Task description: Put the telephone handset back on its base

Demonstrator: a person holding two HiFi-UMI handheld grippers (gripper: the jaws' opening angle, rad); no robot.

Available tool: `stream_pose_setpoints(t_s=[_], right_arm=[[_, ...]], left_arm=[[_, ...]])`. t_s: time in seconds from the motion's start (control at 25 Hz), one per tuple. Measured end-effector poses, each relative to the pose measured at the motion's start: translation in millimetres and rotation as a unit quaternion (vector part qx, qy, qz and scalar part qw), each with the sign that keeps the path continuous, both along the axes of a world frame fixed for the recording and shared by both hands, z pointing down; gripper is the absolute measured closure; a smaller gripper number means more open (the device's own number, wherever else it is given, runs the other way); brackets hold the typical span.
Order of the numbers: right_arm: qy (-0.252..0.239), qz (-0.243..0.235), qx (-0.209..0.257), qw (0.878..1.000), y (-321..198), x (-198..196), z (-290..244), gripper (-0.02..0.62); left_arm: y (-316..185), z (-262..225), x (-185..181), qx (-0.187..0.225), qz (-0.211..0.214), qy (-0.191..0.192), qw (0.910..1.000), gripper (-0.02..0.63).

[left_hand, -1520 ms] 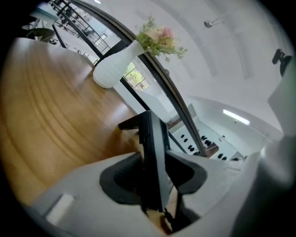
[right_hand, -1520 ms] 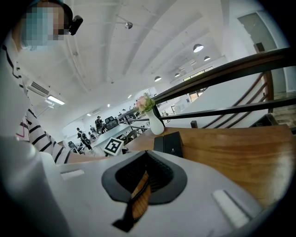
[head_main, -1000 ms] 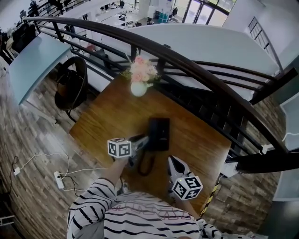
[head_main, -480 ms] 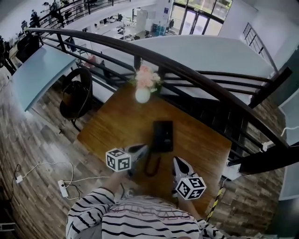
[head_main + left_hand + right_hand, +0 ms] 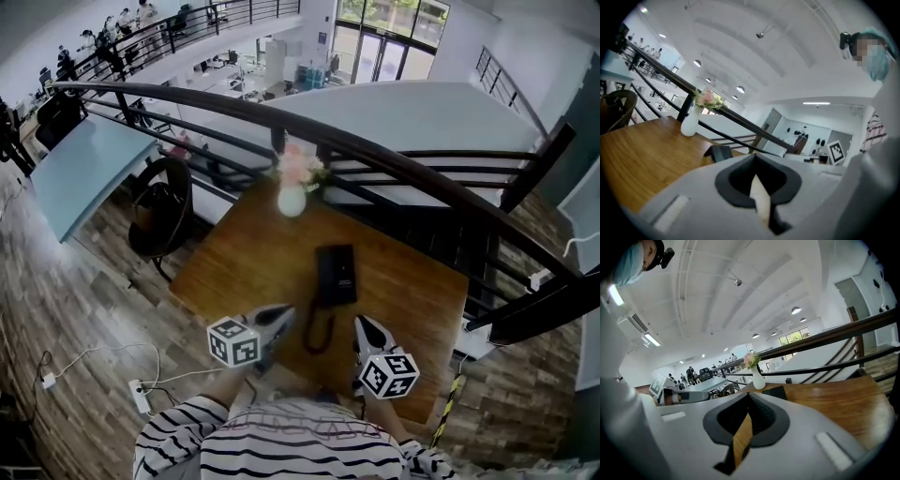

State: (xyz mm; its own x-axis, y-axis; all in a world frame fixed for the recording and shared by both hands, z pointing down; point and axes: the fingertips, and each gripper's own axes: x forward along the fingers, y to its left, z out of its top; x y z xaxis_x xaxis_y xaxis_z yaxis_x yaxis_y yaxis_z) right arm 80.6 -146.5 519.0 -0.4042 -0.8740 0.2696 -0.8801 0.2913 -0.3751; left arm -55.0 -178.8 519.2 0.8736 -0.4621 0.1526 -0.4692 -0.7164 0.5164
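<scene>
The telephone handset (image 5: 325,274) seems already seated on its base (image 5: 344,272), mid-surface (image 5: 234,262), though it is too small to be sure; its cord (image 5: 317,334) loops towards the person. Nearer the person than the base, the left hand-held gripper (image 5: 284,315) and right hand-held gripper (image 5: 362,324) flank the cord, each pressed together on nothing; any nudge to check seating should probably avoid snagging the cord.

A white flower vase (image 5: 292,201) stands on the wooden table (image 5: 246,267) beside a dark railing (image 5: 375,156).

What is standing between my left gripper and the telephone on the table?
Nothing visible. Only bare table separates the shut left gripper from the telephone; its cord loops beside that path, toward the right gripper.
</scene>
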Motion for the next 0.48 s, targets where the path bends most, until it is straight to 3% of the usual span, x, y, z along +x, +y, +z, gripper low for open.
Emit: stream_pose_setpoints(t_s=[0.48], right_arm=[[0.014,0.001,0.001,1.0,32.7,-22.5,4.5,0.595]], left_arm=[[52.3,-13.5,-26.3,0.013,-0.001,-0.014,0.9998,0.606]])
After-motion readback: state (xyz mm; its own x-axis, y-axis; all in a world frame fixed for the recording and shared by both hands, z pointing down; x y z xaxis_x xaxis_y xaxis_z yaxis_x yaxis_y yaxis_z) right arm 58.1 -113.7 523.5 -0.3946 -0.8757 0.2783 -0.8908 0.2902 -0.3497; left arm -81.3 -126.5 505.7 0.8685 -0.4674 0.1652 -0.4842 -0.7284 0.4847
